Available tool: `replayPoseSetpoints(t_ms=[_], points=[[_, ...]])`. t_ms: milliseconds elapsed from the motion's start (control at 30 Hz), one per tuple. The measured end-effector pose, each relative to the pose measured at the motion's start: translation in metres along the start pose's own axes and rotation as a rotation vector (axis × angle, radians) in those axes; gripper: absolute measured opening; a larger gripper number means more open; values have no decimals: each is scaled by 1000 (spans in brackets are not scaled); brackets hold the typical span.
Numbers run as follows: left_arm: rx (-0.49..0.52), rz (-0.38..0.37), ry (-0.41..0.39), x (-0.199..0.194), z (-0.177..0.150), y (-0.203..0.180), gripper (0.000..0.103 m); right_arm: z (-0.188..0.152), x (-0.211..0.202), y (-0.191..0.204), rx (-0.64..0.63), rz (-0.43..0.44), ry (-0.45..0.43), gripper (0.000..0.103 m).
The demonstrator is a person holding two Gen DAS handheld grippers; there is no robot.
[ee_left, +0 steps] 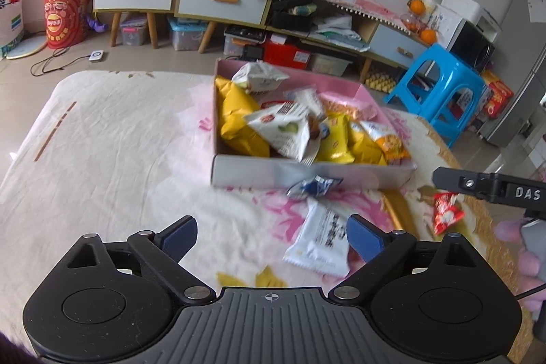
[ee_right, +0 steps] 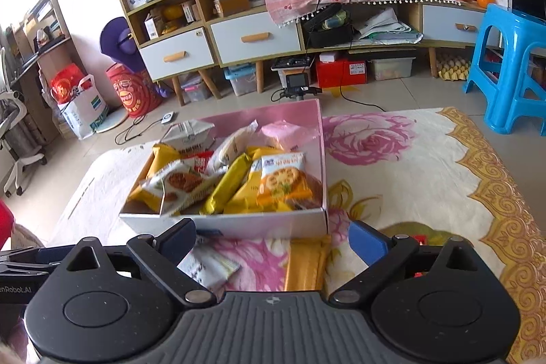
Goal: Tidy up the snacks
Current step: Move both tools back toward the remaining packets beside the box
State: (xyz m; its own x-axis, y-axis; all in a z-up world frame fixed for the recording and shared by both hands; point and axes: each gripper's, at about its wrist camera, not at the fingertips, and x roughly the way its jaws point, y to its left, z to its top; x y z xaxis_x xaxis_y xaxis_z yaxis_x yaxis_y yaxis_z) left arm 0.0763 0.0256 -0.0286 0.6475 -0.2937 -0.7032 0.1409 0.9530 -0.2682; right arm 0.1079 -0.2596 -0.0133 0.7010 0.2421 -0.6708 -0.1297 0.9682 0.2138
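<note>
We look down along two handheld grippers, both tilted downward toward a table covered by a cream cloth (ee_left: 112, 139) printed with pink roses and a gold border.

Our left gripper (ee_left: 272, 239) sits low in its own view with its blue-padded jaws spread wide and nothing between them. Just beyond and slightly right of its tips lies a white snack packet (ee_left: 319, 239) with dark lettering, flat on the cloth, touching neither pad. Farther on, a small blue and silver wrapper (ee_left: 312, 186) rests against the near wall of the box, and a red packet (ee_left: 445, 212) lies off to the right, below the black finger of the other gripper reaching in from that edge.

Our right gripper (ee_right: 272, 239) likewise holds its jaws wide apart and grips nothing. Through the gap we see the cloth, a pale packet partly hidden behind the left finger, and a gold-yellow packet (ee_right: 307, 265) lying lengthwise just in front of the box.

The box (ee_right: 239, 224), open-topped with a pink inside and a white outer wall, stands on the table just ahead of both grippers. It is heaped with snacks: yellow packets (ee_right: 227, 183), an orange cracker packet (ee_right: 283, 179) and white packets showing pictures of food. Beyond the table, on the floor, stand low cabinets and a blue plastic stool (ee_right: 508, 70).
</note>
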Motion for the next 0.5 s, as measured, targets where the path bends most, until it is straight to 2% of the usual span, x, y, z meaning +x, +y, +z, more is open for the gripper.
replayPoseSetpoints(t_ms=[300,500], points=[[18,36,28,-4,-20,10,98,-21,-6,0,-49,-34,24,94],[65,53,44,-1,-34,10,98,-38,-5,-1,-110,-60,44,94]])
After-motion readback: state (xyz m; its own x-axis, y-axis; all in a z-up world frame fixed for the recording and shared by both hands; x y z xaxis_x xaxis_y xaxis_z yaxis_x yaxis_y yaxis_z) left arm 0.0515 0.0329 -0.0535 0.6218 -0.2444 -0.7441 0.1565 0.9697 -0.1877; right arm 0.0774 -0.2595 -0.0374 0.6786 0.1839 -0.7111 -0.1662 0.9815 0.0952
